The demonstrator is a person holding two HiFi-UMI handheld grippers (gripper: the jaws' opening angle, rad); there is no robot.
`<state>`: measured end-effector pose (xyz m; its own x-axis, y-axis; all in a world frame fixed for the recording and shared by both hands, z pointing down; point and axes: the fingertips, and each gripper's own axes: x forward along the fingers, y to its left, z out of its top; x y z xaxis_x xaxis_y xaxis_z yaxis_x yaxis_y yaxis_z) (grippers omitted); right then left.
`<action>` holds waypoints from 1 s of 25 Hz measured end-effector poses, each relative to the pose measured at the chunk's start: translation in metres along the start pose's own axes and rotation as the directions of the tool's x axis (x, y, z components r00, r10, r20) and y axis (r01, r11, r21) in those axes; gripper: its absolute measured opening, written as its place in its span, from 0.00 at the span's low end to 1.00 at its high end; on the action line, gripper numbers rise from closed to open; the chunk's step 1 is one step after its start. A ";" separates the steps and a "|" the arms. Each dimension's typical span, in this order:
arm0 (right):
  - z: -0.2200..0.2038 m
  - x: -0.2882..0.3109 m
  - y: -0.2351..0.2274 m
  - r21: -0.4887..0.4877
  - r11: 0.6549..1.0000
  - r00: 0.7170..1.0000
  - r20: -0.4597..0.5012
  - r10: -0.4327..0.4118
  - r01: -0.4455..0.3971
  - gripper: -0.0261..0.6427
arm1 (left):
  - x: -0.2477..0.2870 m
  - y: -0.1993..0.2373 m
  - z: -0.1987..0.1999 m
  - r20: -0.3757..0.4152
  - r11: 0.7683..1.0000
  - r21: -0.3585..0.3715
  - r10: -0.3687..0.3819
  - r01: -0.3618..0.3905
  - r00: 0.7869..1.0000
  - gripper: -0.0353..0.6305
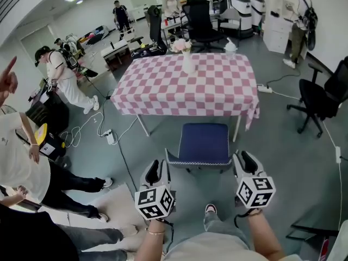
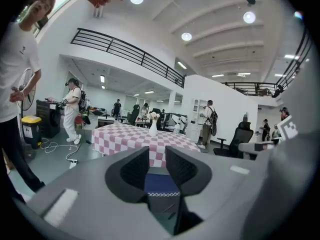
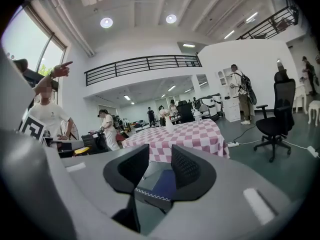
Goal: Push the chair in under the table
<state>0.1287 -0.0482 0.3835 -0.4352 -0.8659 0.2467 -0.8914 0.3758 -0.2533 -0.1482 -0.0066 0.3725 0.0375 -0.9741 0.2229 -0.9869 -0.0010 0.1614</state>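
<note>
The chair (image 1: 204, 143) has a blue seat and stands just in front of the table (image 1: 157, 94), which wears a pink-and-white checked cloth. Its back edge is nearest me. My left gripper (image 1: 156, 167) is at the left rear corner of the chair and my right gripper (image 1: 243, 159) at the right rear corner. In the left gripper view the jaws (image 2: 157, 159) stand apart, with the blue seat (image 2: 159, 183) and the back's zigzag trim showing through the gap. The right gripper view (image 3: 160, 160) shows the same: jaws apart, chair (image 3: 162, 184) beyond. Nothing is pinched.
A white vase of flowers (image 1: 187, 61) stands on the table's far side. A black office chair (image 1: 321, 99) is at the right, with a power strip (image 1: 265, 88) and cables on the floor. People stand close at my left (image 1: 22, 162).
</note>
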 end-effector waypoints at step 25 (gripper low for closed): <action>-0.071 0.111 0.038 -0.138 0.873 0.821 -0.433 0.371 -0.467 0.22 | 0.111 -0.042 -0.078 -0.479 0.722 0.305 -0.448 0.621 0.755 0.22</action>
<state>0.0373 -0.1067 0.4674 -0.7430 -0.4286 0.5141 -0.5924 0.7786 -0.2070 -0.0898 -0.0976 0.4653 0.5453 -0.6267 0.5567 -0.7369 -0.6750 -0.0380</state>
